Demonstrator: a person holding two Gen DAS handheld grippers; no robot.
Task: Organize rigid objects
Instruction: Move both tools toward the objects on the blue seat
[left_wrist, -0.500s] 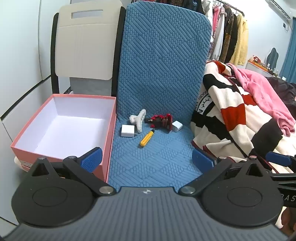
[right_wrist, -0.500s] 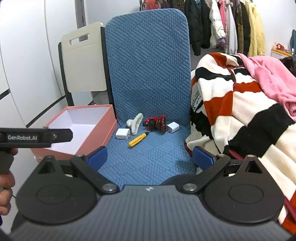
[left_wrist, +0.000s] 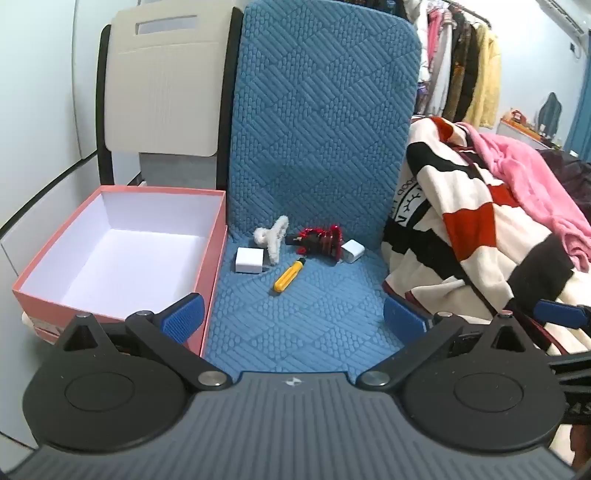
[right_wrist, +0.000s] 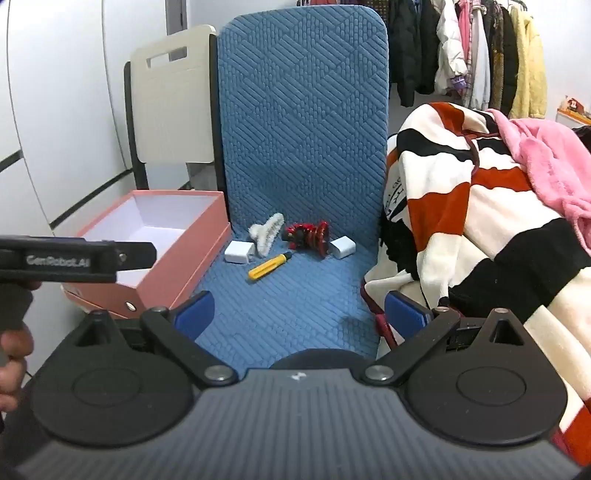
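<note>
Both grippers have crept slightly closer to the chair (left_wrist: 314, 129); nothing on it has shifted. Beside the seat, the box (left_wrist: 212, 258) holds nothing, so sorting looks unstarted. At the seat's back lie a white clip (left_wrist: 271, 240), red clip (left_wrist: 319, 240), yellow cutter (left_wrist: 289, 275) and two chargers (left_wrist: 250, 260). The left gripper (left_wrist: 293, 317) and right gripper (right_wrist: 301, 306) hang spread wide, holding nothing.
</note>
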